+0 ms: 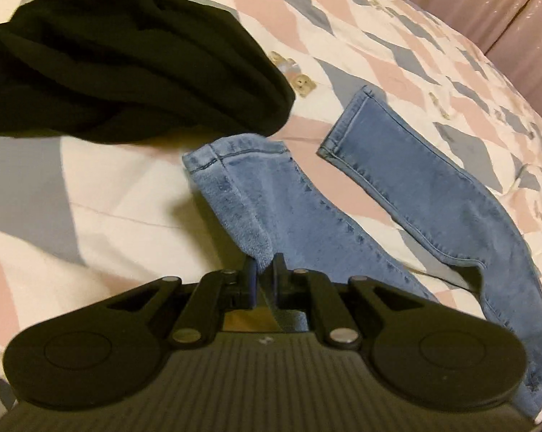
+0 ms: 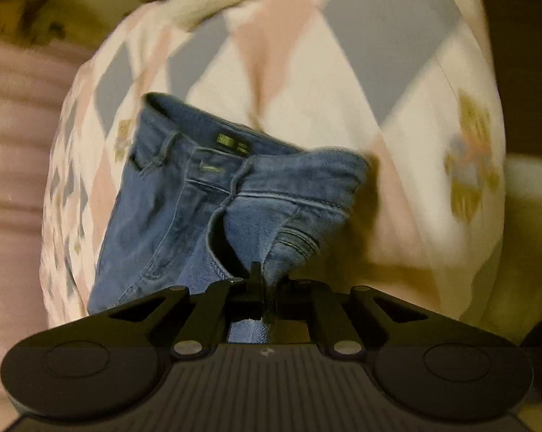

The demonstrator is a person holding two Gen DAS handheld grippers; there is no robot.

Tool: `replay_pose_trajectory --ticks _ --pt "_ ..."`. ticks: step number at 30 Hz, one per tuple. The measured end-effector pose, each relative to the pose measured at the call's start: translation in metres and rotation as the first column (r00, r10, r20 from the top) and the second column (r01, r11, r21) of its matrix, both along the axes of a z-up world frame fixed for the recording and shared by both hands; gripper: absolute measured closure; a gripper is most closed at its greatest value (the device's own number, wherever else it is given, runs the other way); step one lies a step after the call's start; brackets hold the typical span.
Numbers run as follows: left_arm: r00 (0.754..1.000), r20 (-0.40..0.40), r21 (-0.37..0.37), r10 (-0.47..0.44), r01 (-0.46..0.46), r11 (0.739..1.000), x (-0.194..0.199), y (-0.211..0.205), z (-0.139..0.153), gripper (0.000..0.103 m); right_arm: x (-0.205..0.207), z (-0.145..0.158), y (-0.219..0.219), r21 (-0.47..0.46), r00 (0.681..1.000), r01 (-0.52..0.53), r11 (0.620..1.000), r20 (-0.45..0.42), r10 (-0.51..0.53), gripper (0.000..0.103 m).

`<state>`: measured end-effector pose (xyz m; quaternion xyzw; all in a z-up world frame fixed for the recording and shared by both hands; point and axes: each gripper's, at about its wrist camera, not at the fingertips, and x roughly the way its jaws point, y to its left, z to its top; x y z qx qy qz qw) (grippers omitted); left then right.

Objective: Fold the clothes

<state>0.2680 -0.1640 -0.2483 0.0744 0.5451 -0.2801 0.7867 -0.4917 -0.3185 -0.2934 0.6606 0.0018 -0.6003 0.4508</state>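
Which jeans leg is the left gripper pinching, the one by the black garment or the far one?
The left gripper pinches the jeans leg whose hem lies beside the black garment; the other leg lies free.

jeans (image 1: 415,187): light blue | garment (image 1: 127,68): black | quilt (image 1: 397,46): pink-grey-white diamonds

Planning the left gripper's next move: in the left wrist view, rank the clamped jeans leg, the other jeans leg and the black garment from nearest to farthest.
From the left gripper:
1. Clamped jeans leg, between the jaws, straight ahead.
2. Other jeans leg, ahead to the right.
3. Black garment, bunched at upper left, beyond the clamped leg's cuff.
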Motion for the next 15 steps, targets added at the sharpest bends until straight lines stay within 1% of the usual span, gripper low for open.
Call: replay_pose_trajectory --ticks 2,4,5,7,8,10,11,13,15 --pt "0.999 0.036 -0.011 -0.005 0.005 1.000 -0.004 0.006 0.019 0.097 -0.011 0.034 -0.011 -0.065 0.998 -0.056 0.996 -0.011 0.055 0.099" --pt "0.997 0.075 -0.014 -0.006 0.007 1.000 -0.009 0.017 0.037 0.098 -0.025 0.071 -0.026 -0.116 0.991 -0.136 0.984 -0.034 0.133 0.100" --pt "0.996 0.089 -0.016 -0.004 0.005 1.000 -0.012 0.026 0.046 0.098 -0.030 0.080 -0.029 -0.121 0.985 -0.172 0.978 -0.052 0.167 0.100" --pt "0.996 0.089 -0.028 0.008 -0.006 1.000 -0.021 0.051 0.057 0.096 -0.038 0.085 -0.031 -0.115 0.971 -0.233 0.966 -0.083 0.225 0.101" --pt "0.996 0.093 -0.015 0.009 -0.007 1.000 -0.028 0.061 0.056 0.096 -0.042 0.088 -0.032 -0.111 0.962 -0.263 0.958 -0.098 0.253 0.101" --pt "0.993 0.117 0.047 0.008 -0.014 0.999 -0.051 0.083 0.045 0.096 -0.050 0.094 -0.035 -0.102 0.942 -0.323 0.941 -0.128 0.309 0.101" --pt "0.993 0.114 0.077 0.021 -0.030 0.997 -0.060 0.094 0.033 0.096 -0.054 0.084 -0.034 -0.068 0.938 -0.331 0.941 -0.134 0.320 0.101" --pt "0.994 0.087 0.138 0.065 -0.076 0.987 -0.074 0.111 0.001 0.096 -0.061 0.048 -0.031 0.037 0.938 -0.318 0.947 -0.135 0.320 0.100" --pt "0.992 0.049 0.182 0.120 -0.127 0.975 -0.084 0.131 -0.030 0.095 -0.067 0.015 -0.027 0.132 0.940 -0.299 0.945 -0.132 0.316 0.098"
